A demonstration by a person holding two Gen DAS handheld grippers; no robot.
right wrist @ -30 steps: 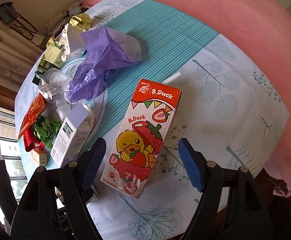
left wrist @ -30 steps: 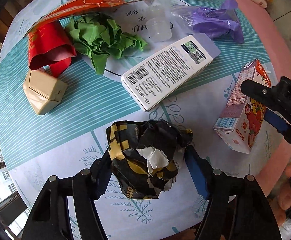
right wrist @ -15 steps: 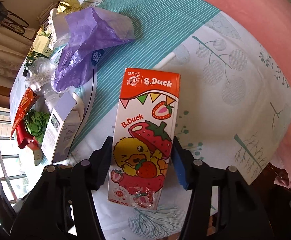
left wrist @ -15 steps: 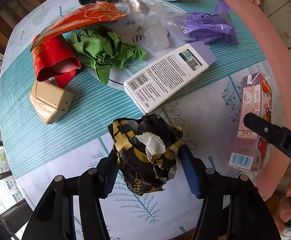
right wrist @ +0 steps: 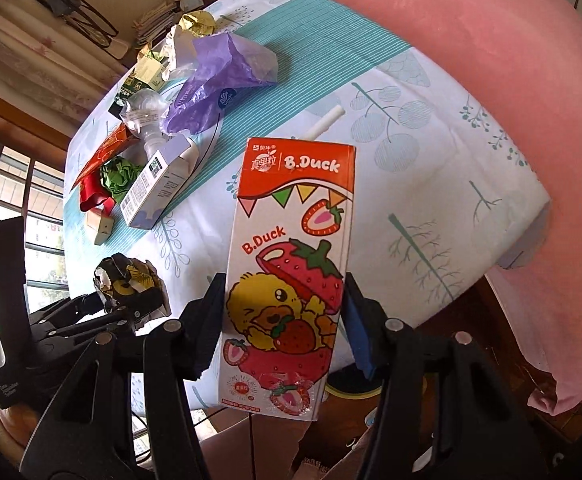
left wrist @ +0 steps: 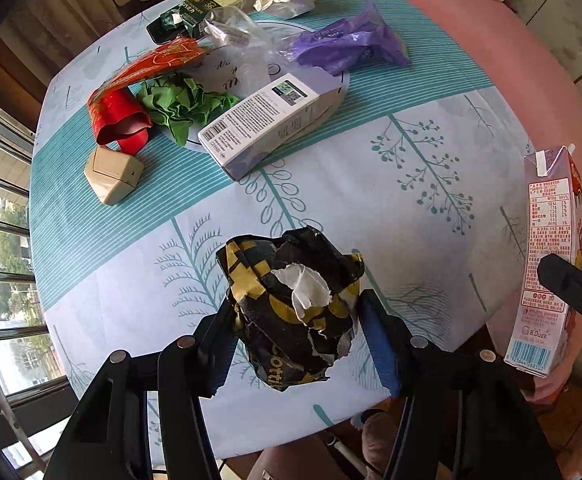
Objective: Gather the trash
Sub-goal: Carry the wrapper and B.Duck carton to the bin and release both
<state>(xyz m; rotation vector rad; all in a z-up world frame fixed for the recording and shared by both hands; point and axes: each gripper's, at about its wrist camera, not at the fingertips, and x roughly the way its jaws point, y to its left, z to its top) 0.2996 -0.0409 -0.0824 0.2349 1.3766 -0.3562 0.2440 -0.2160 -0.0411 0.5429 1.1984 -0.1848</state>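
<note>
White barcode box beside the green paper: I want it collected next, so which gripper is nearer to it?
Left. The left gripper, shut on the black-and-gold wrapper, is nearer the white barcode box; the right gripper, holding the B.Duck carton, is farther away.

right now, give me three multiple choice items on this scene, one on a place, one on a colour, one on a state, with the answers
1. Where does the white barcoded box lie?
A. on the tablecloth
B. on the floor
C. in the left gripper

2. What colour is the crumpled paper beside the red wrapper?
A. yellow
B. green
C. blue

3. What is the state of the B.Duck carton?
A. lying flat on the table
B. clamped in the right gripper
C. crushed

Answers: 1 A, it rests on the cloth; 2 B, plainly green; 3 B, both pads press its sides.
</note>
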